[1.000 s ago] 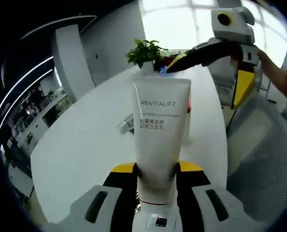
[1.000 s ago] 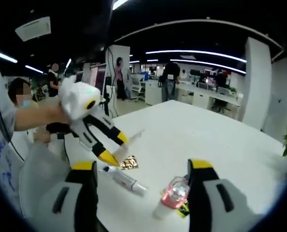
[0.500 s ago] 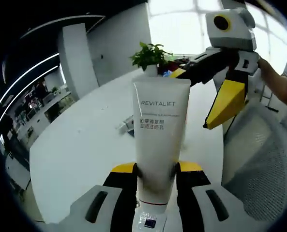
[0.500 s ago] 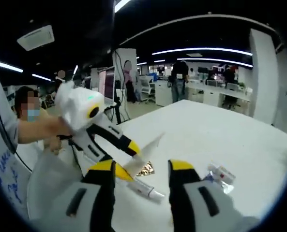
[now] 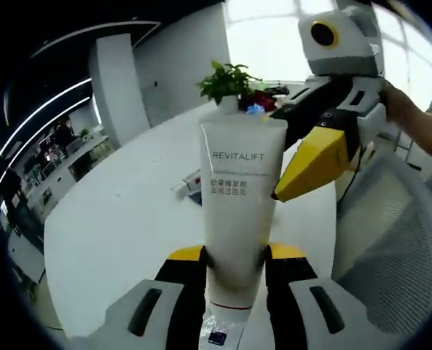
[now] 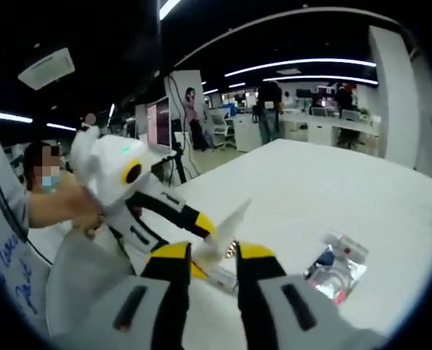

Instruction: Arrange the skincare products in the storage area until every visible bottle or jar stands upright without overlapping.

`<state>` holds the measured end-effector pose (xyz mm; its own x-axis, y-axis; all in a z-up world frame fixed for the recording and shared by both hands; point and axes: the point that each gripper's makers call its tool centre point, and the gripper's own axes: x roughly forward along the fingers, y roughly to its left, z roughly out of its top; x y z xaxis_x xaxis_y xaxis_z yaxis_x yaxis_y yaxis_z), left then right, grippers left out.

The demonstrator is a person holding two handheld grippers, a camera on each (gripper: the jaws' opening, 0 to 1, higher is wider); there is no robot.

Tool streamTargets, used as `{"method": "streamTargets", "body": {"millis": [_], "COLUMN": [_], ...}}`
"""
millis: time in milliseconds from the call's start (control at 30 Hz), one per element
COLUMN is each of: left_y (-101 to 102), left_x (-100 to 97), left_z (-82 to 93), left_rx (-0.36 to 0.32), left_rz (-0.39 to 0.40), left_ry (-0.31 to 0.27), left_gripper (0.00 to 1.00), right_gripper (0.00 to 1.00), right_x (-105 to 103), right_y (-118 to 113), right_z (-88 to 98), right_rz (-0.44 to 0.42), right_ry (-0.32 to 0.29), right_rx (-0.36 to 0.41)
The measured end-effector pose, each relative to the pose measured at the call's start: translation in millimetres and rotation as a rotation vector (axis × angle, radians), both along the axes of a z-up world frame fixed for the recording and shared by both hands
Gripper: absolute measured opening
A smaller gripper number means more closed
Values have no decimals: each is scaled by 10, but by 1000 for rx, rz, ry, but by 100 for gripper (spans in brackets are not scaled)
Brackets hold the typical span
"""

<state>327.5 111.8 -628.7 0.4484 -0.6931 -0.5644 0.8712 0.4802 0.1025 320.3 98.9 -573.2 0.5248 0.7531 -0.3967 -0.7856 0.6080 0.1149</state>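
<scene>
White table (image 5: pixel 121 219), dim open office beyond.

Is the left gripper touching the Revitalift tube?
Touching. In the left gripper view, the left gripper has both jaws pressed against the Revitalift tube, clamping its lower end.

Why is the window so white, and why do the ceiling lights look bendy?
Left gripper view: window glare washes out to plain white behind the plant, while the REVITALIFT tube stays sharp. Right gripper view: the fisheye lens curves the ceiling light strips, and the room is dim and slightly blurry.
</scene>
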Motion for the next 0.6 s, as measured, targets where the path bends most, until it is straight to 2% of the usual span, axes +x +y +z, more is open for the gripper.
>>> {"method": "streamTargets", "body": {"millis": [167,600], "left_y": [-19,-44], "left_x": [-20,-39], "left_z": [-53,-150], "left_rx": [10,6], "left_rz": [5,32], "left_ry": [-1,31], "left_gripper": [28,28], "right_gripper": [16,12], "right_x": [-8,-65], "right_y": [-10,18], "right_z": [-27,-94], "right_rz": [-7,-17], "right_ry": [18,77], "right_rx": [5,22]}}
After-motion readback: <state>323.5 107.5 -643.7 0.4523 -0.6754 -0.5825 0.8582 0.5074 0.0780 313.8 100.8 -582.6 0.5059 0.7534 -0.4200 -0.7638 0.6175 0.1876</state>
